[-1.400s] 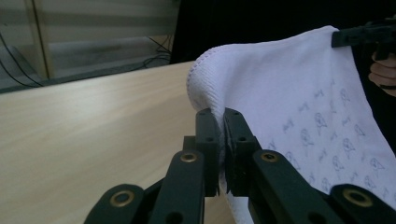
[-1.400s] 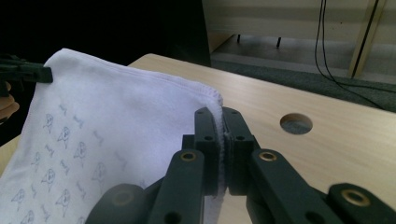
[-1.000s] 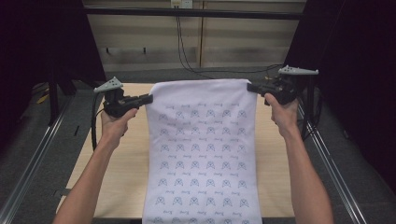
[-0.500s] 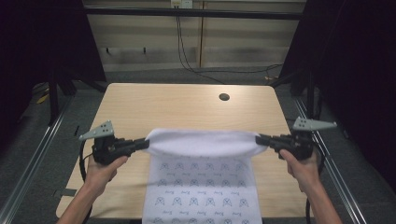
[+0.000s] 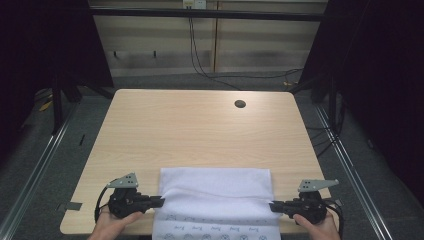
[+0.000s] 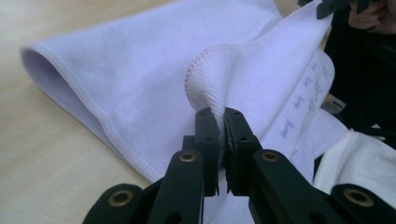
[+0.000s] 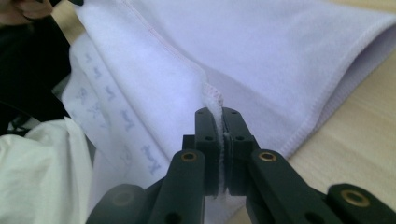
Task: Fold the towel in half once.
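Observation:
A white towel with small printed figures lies folded over itself at the near edge of the wooden table. Its printed part hangs off the front edge. My left gripper is shut on the towel's left corner, low over the table. My right gripper is shut on the right corner at the same height. In the left gripper view the jaws pinch a stitched hem of the towel. In the right gripper view the jaws clamp the hemmed corner of the towel, with the fold lying on the wood beyond.
A round dark hole sits in the tabletop at the far right. Metal rails run along both sides of the table. Cables trail on the floor beyond the far edge.
Both grippers have come down and toward the near edge with the towel's corners. The towel, held up and spread a second ago, now lies folded over on the table.

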Demonstrator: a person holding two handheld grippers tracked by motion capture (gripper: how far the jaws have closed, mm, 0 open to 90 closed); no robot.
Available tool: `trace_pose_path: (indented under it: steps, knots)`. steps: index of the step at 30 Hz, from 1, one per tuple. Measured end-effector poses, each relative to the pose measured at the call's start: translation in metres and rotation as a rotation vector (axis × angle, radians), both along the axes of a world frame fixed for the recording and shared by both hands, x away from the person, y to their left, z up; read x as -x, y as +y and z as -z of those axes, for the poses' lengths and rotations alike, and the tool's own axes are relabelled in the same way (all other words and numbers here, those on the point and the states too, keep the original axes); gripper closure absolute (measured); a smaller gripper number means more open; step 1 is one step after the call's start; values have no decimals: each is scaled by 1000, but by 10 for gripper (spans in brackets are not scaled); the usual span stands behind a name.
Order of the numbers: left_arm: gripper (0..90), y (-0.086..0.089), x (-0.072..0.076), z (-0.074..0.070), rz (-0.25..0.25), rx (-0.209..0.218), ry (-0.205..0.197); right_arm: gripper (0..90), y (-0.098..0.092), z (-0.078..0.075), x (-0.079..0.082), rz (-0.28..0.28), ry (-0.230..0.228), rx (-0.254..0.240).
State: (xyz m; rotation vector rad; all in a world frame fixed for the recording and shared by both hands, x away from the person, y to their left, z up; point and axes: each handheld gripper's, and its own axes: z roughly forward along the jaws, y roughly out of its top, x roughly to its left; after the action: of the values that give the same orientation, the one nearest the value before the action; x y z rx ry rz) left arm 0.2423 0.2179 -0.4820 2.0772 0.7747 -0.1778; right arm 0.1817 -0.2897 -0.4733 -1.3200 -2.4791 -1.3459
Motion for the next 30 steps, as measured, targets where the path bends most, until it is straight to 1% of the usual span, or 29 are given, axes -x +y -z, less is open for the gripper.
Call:
trace_pose_path:
  steps: [1, 2, 3, 4, 5, 7, 9, 11, 12, 14, 15, 16, 17, 21, 22, 23, 24, 25, 26, 27, 29, 30]
  knots:
    - [858, -2, 0, 4, 6, -19, 8, 866, 0, 2, 0, -3, 11, -1]
    - [858, -4, 0, 6, 11, -37, 13, 866, 2, 3, 0, -6, 16, 20]
    - [858, -5, 0, 6, 15, -47, 13, 866, 4, 5, -1, -14, 18, 32]
    - [858, -6, -1, 7, 6, -65, 12, 866, 6, 6, -2, -19, 25, 39]
    - [858, -6, -2, 8, 3, -75, 14, 867, 8, 8, -4, -19, 32, 68]
    - [858, -7, -5, 12, -8, -110, 31, 866, 11, 13, -8, -27, 55, 104]
    - [859, -8, -8, 14, -3, -116, 41, 867, 14, 17, -11, -34, 64, 136]
    - [861, -10, -13, 15, -7, -114, 27, 868, 16, 19, -15, -35, 73, 141]
    - [862, -10, -17, 16, -12, -110, 24, 869, 17, 19, -17, -38, 69, 140]
    - [863, -9, -27, 18, -31, -99, 24, 869, 17, 20, -22, -27, 67, 133]
    - [864, -9, -33, 19, -30, -91, 20, 869, 18, 20, -26, -24, 63, 136]
    - [864, -9, -39, 20, -41, -82, 22, 868, 18, 20, -29, -16, 63, 140]
    - [865, -9, -46, 20, -51, -84, 18, 868, 19, 21, -33, -11, 56, 139]
    - [865, -12, -71, 20, -80, -107, -35, 868, 20, 22, -53, 0, 53, 137]
    - [865, -13, -75, 20, -93, -109, -46, 868, 22, 22, -59, 17, 53, 143]
    - [865, -14, -82, 21, -93, -113, -62, 868, 22, 22, -64, 19, 50, 141]
    - [865, -14, -88, 21, -100, -117, -69, 868, 23, 22, -70, 22, 52, 144]
    - [866, -14, -94, 21, -115, -116, -72, 868, 24, 22, -76, 26, 43, 148]
    - [866, -14, -100, 21, -122, -116, -70, 868, 26, 22, -82, 37, 43, 151]
    - [865, -14, -107, 21, -143, -121, -80, 868, 26, 22, -90, 37, 44, 154]
    - [866, -14, -116, 22, -144, -125, -84, 868, 28, 22, -104, 50, 21, 177]
    - [866, -15, -121, 21, -154, -134, -96, 868, 29, 22, -111, 59, 22, 178]
